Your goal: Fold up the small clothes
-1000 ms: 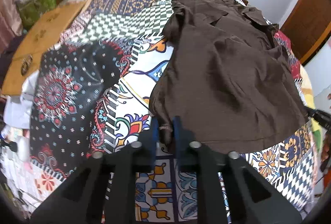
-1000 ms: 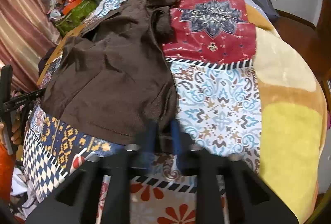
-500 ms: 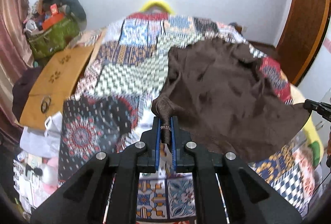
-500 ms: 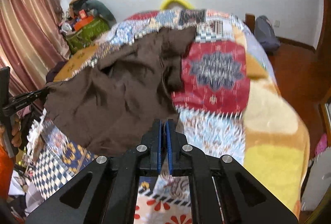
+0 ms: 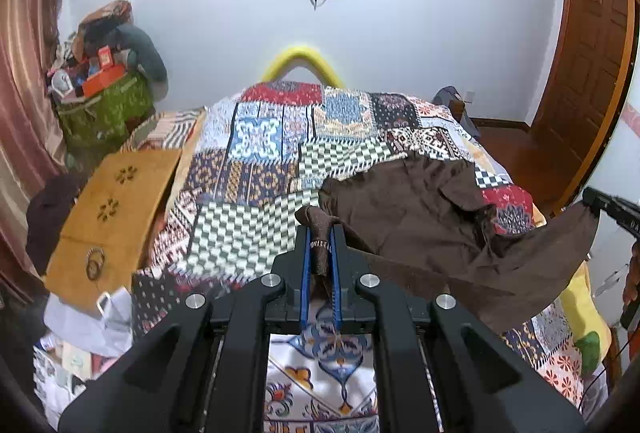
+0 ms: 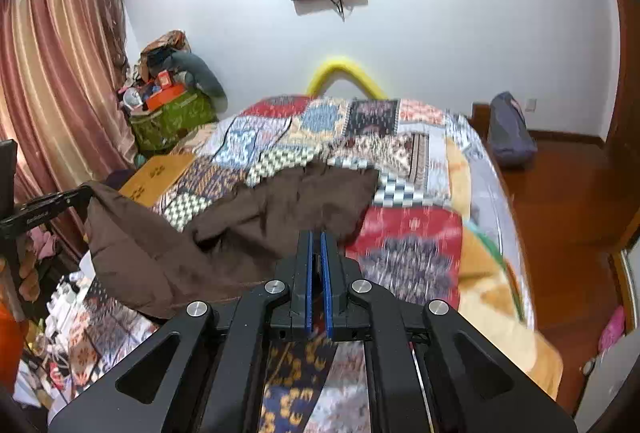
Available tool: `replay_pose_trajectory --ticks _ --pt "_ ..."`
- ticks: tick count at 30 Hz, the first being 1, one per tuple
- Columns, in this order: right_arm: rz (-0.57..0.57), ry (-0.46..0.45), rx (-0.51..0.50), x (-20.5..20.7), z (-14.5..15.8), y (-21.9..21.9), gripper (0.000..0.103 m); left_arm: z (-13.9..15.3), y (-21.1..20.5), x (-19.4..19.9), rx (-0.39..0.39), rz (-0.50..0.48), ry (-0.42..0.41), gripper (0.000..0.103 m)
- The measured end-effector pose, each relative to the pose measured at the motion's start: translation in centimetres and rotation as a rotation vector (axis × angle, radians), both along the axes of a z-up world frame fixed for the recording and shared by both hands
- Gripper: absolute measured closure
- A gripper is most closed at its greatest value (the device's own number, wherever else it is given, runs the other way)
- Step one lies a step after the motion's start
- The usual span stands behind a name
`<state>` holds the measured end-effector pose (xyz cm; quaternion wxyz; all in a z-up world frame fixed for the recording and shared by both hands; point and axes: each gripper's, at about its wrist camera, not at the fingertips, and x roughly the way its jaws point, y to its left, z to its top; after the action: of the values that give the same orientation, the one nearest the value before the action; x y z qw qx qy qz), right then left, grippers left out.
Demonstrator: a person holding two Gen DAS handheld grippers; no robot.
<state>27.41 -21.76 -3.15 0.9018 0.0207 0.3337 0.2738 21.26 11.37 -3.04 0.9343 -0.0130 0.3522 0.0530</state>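
Left wrist view: left hand-held gripper (image 5: 320,239) pinching brown cotton garment (image 5: 420,209); right hand-held gripper (image 6: 316,245) clamping opposite corner, above patchwork bed (image 5: 280,137), for folding.

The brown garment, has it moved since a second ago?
Yes. The brown garment lay flat on the patchwork bedspread; now its near edge is lifted clear, pinched by the left gripper and the right gripper.
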Motion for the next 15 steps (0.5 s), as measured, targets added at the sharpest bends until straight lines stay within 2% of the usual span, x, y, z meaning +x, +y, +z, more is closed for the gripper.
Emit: replay_pose_trajectory --ticks 8,15 --pt "-0.025 -0.051 -0.001 4.4 1.5 0.8 0.099 0.7 0.4 5.0 0.039 0.025 0.019 0.095" --pt "-0.049 -0.043 -0.038 9.3 -0.1 2.3 0.099 -2.5 2.6 11.4 0.023 0.079 0.097 0.095"
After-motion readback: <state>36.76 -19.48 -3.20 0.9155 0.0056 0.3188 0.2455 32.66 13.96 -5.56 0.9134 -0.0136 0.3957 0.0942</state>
